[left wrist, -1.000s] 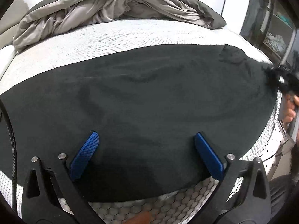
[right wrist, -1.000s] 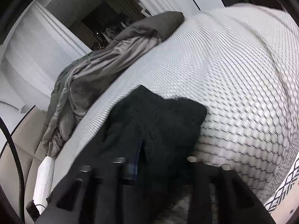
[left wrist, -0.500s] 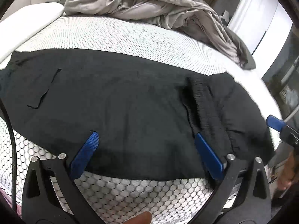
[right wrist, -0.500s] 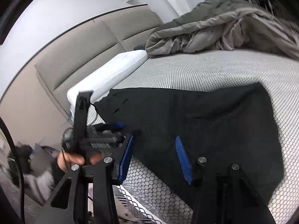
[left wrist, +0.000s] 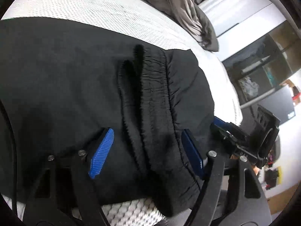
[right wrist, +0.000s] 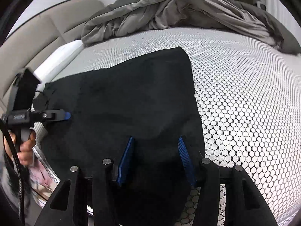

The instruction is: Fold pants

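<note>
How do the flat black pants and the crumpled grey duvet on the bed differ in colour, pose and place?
Colour: the flat black pants are black; the crumpled grey duvet is grey.
Pose: the pants lie spread fairly flat, with the gathered waistband folded over on top; the duvet is bunched in deep creases.
Place: the pants lie near the cameras; the duvet sits at the far side.
Shared: both rest on the white honeycomb-patterned mattress cover.

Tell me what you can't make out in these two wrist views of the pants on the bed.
- Left wrist view: the black pants run off the left edge, so the leg ends are cut off.
- Left wrist view: the right gripper is half hidden behind the pants' waistband.
- Right wrist view: the left gripper is seen side-on; its jaw gap is hidden.
- Right wrist view: the pants' near edge sits behind this gripper's frame.
- Both views: the grey duvet hides the mattress beyond it.
</note>
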